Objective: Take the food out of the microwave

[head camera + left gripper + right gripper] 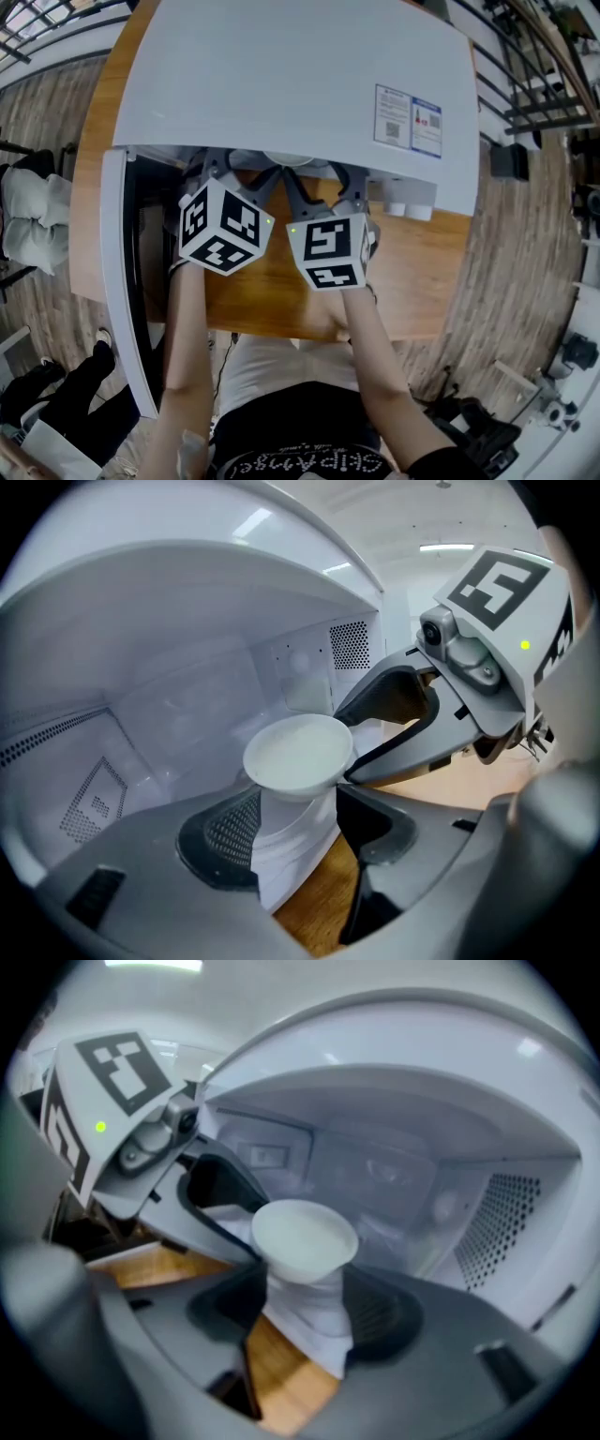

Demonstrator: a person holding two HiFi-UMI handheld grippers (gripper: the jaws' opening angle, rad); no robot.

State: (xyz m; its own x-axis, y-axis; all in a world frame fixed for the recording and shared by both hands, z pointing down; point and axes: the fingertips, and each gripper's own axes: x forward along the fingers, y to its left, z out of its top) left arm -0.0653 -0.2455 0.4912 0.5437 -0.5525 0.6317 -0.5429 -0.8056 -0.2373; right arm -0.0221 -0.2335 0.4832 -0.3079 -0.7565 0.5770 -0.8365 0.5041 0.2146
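Both forearms are stretched forward side by side. At the microwave's (pixel 300 75) mouth, the white bowl (pixel 298 752) is clasped between the fingers of the left gripper (pixel 298 808) and the right gripper (pixel 305 1288). Only a sliver of its rim is shown in the head view.

A wooden table (pixel 422 272) fills the middle of the head view. Around it runs a wood-plank floor (pixel 511 291). At nine o'clock lie white cushions (pixel 33 220). At eight o'clock a bystander's dark-trousered legs (pixel 70 394) end in shoes. A metal railing (pixel 544 80) crosses at two o'clock, with a black box (pixel 509 161) below it near three o'clock. Dark equipment (pixel 478 436) sits at five o'clock.
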